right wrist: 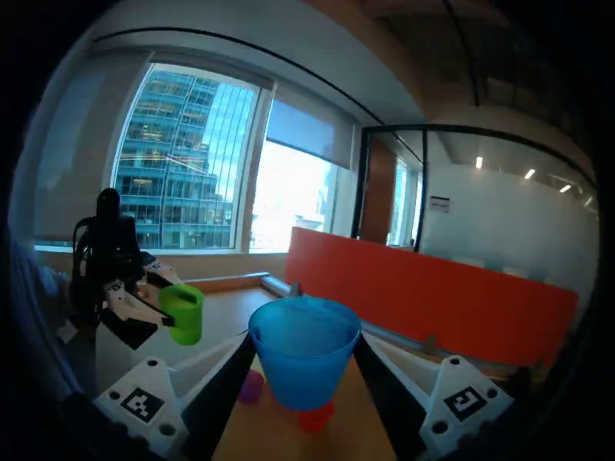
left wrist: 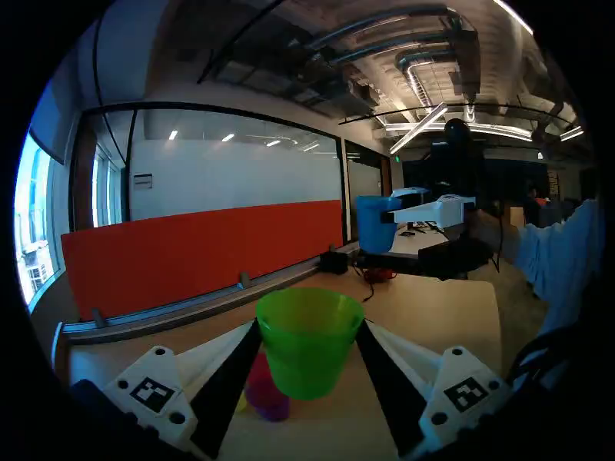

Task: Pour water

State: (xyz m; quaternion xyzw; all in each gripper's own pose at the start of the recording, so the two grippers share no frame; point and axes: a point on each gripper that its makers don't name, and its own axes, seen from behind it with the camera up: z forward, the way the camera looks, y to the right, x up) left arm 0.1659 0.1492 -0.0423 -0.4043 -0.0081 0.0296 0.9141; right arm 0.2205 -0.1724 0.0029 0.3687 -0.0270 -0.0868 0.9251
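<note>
My left gripper (left wrist: 309, 349) is shut on a green plastic cup (left wrist: 309, 338), held upright above the wooden table (left wrist: 430, 307). Farther off in the left gripper view, the blue cup (left wrist: 375, 223) hangs in the other gripper (left wrist: 427, 213). My right gripper (right wrist: 304, 357) is shut on that blue cup (right wrist: 304, 349), also upright and raised. In the right gripper view the green cup (right wrist: 183, 313) shows at the left, held by the left gripper (right wrist: 134, 311). I cannot tell whether either cup holds water.
Small cups lie on the table below: a purple one (left wrist: 269, 399) and a pink one (left wrist: 258, 369) under the green cup, a red one (right wrist: 315, 417) and a purple one (right wrist: 250, 386) under the blue cup. An orange panel (left wrist: 200, 250) backs the table. A sleeve (left wrist: 565, 253) is at right.
</note>
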